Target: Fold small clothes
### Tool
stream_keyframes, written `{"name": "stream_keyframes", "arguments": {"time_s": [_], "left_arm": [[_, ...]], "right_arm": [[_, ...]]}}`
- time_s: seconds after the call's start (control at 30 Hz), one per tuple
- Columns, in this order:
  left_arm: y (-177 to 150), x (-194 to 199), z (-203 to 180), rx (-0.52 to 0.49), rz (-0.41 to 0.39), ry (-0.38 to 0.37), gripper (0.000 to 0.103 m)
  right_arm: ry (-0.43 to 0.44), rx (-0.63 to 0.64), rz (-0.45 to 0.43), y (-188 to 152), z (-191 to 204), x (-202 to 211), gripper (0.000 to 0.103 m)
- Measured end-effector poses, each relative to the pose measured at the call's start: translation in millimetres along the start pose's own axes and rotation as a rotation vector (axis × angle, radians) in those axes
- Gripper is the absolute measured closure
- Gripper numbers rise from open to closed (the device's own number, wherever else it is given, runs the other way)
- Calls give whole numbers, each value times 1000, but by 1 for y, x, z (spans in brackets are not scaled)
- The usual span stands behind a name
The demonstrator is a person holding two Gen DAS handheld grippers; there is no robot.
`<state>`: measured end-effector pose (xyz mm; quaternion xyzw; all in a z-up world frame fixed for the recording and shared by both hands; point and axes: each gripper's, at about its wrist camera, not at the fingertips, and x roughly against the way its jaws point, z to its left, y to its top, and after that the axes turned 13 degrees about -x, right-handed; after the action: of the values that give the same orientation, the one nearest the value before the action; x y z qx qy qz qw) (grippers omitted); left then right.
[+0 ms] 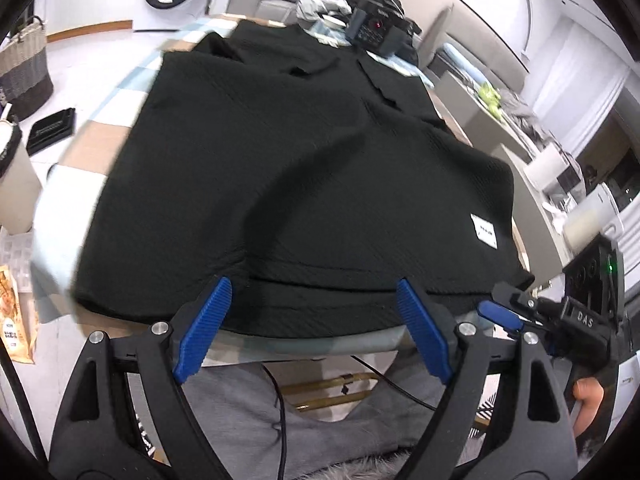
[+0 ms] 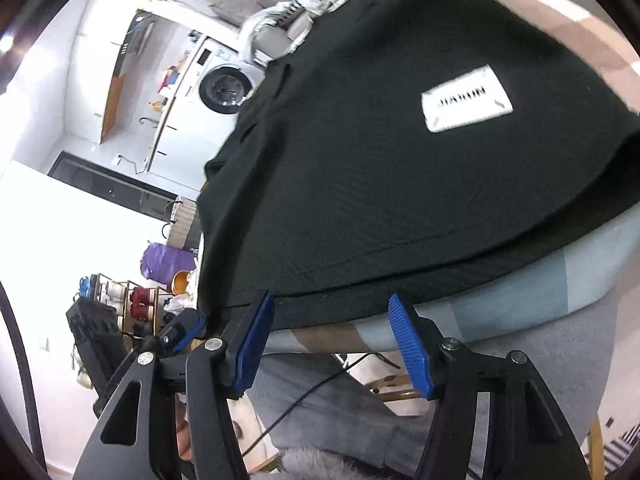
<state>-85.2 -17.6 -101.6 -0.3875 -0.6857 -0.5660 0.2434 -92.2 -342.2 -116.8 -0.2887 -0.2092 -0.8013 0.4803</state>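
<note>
On table (image 1: 100,148) | black shirt (image 1: 280,160) spread, rumpled, white label | both fingers apart, empty

Open air before the table edge (image 1: 304,346); black device (image 1: 374,32) possibly crowding far end.

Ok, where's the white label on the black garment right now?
The white label sits on the black garment near its hem, on the right in the left wrist view, close to the right gripper; in the right wrist view it is upper right.
</note>
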Motion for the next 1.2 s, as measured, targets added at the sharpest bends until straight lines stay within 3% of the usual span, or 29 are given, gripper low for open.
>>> {"name": "stream_keyframes", "arguments": {"time_s": [0.33,0.73,1.03,1.07,1.13,1.17,1.2], "left_arm": [[1,-12,-7,-7,23,-68,20],[-1,-17,26,60,59,82,20],[8,-28,50,128,-46,110,21],[10,-29,49,136,-74,110,25],[14,-37,48,141,-85,81,63],[15,-41,47,147,-79,73,73],[16,-44,47,154,-74,65,91]], "right_arm": [[7,-13,4,3,-1,1,38],[0,21,-7,1,5,5,38],[-2,21,-22,3,3,7,38],[-3,21,-28,3,2,9,38],[-8,15,-42,4,0,12,38],[-10,10,-45,4,-1,13,38],[-10,5,-46,4,-2,14,38]]}}
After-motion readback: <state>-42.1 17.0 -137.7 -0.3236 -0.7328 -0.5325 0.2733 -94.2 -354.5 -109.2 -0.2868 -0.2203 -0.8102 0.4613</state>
